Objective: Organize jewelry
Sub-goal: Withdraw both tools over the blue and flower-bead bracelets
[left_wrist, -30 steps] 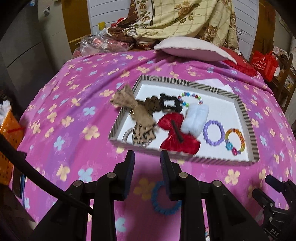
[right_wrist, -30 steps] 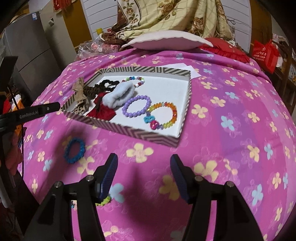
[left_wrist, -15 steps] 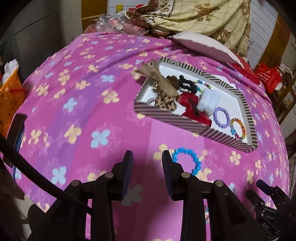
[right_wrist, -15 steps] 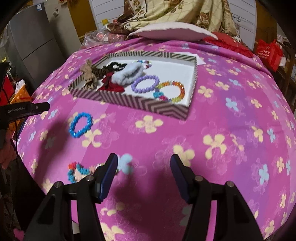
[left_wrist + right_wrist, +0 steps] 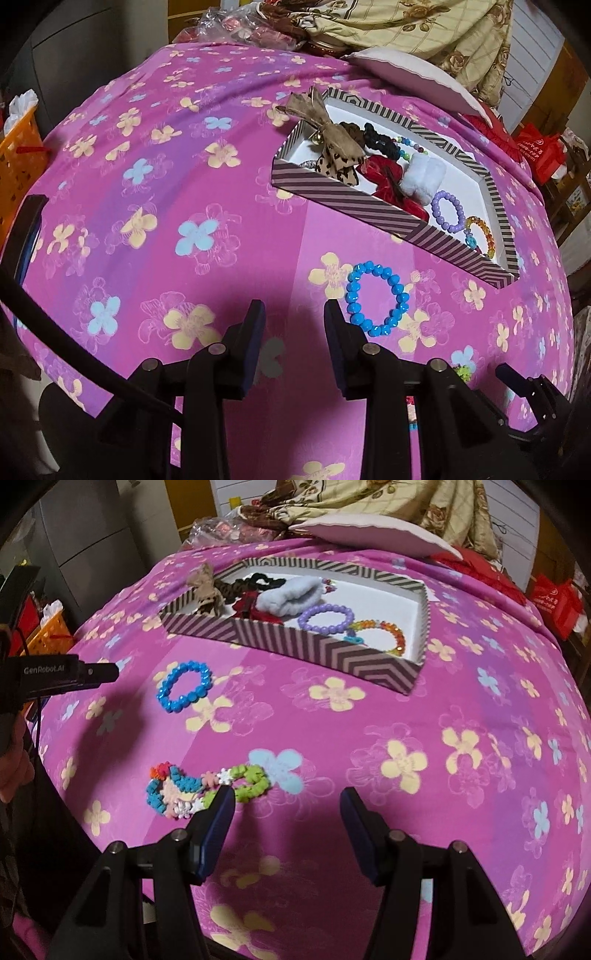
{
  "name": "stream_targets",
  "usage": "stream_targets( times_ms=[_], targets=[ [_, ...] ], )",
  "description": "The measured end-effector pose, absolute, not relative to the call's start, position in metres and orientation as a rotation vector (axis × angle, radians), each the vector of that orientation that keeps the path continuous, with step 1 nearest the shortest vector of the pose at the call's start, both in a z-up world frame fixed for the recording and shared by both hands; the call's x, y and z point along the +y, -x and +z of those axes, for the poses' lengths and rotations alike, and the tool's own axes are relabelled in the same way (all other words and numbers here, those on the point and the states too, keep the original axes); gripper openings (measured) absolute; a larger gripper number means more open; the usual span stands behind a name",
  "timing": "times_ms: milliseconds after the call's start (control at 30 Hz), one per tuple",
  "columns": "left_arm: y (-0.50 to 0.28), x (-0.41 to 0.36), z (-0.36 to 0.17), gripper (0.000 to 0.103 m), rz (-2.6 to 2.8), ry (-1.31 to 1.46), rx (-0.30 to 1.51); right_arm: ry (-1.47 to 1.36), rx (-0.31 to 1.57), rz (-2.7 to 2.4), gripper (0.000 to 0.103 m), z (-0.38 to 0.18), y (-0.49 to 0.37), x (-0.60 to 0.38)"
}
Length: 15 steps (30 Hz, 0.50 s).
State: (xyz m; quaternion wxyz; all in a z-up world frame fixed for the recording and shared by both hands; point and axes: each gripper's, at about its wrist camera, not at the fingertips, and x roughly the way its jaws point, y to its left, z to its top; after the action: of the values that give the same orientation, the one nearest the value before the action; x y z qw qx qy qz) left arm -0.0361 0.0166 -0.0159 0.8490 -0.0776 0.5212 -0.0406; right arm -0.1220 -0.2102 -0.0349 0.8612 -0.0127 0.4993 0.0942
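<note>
A striped tray on the pink flowered cloth holds bows, scrunchies, a purple bead bracelet and an amber bead bracelet. A blue bead bracelet lies on the cloth in front of the tray. My left gripper is open and empty, just left of that blue bracelet. A multicoloured flower-bead bracelet lies nearer the edge. My right gripper is open and empty, its left fingertip at the flower bracelet's near side.
A white pillow and a heaped yellow floral blanket lie behind the tray. An orange basket stands off the left edge. A red bag sits at the right. The other gripper's black body shows at the left of the right wrist view.
Both grippers have drawn back from the tray toward the near edge and sunk. The blue bracelet now lies clear beside the left fingers, and the flower bracelet has come into the right view.
</note>
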Motion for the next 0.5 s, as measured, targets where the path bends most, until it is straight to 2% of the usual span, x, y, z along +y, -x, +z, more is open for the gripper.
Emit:
stream_targets(
  times_ms=[500],
  targets=[
    [0.032,0.015,-0.019,0.045,-0.085,0.17,1.109,0.145,1.07,0.131,0.064,-0.045,0.116,-0.208]
  ],
)
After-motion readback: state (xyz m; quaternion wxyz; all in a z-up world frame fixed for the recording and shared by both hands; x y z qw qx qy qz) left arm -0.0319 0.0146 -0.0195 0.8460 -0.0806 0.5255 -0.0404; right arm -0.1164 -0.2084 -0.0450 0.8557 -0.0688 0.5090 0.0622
